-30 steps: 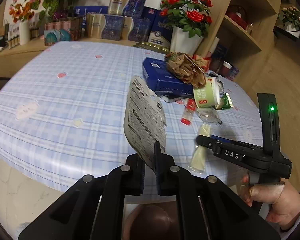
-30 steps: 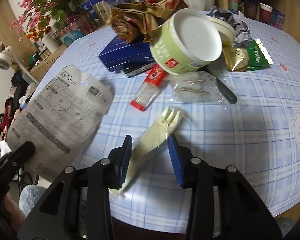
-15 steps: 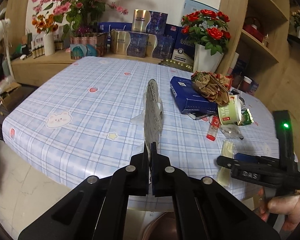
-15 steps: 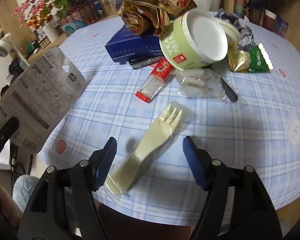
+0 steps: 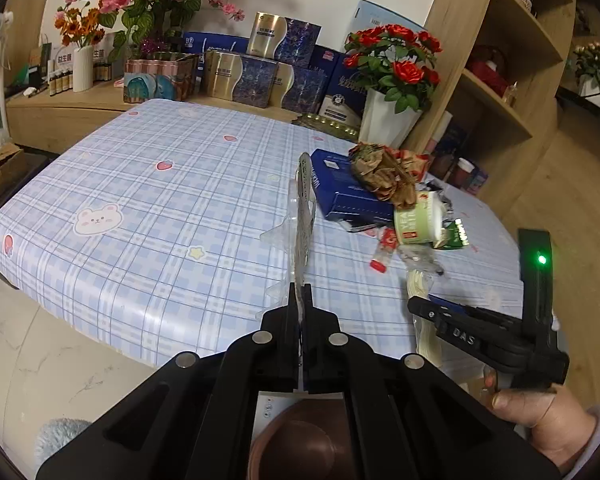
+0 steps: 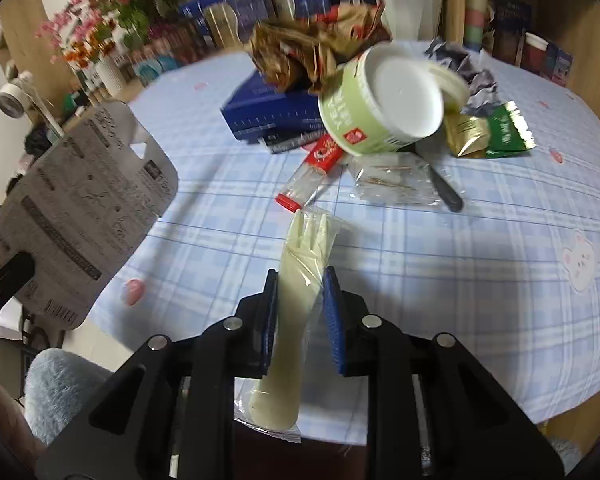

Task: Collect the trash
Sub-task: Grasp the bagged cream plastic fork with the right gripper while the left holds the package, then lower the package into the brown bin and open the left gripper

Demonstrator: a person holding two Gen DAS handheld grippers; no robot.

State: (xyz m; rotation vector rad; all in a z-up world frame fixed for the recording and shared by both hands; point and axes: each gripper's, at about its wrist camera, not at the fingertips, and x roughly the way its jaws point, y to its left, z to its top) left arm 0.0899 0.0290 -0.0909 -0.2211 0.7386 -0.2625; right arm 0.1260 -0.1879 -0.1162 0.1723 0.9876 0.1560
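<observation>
My left gripper (image 5: 300, 292) is shut on a grey blister-pack card (image 5: 303, 216), which I see edge-on in the left wrist view and flat at the left of the right wrist view (image 6: 80, 216). It hangs above the table's near edge. My right gripper (image 6: 300, 280) is closing its jaws on a cream plastic fork in a clear wrapper (image 6: 306, 256), and the blue pads (image 6: 332, 304) touch both sides of it. The fork's handle sticks out past the table edge. From the left wrist view the right gripper (image 5: 416, 304) and the fork (image 5: 416, 280) show at the right.
On the checked tablecloth (image 6: 460, 264) lie a tipped green cup (image 6: 360, 120), a red-capped tube (image 6: 312, 172), a clear packet (image 6: 392, 180), green and gold sachets (image 6: 488, 132), crumpled brown paper (image 6: 300, 56) and a blue box (image 6: 268, 116). A reddish-brown bin (image 5: 300, 440) stands below the left gripper.
The right jaws spread wide around the fork, then closed onto it. The left gripper rose and pulled back with the card, which now shows edge-on.
</observation>
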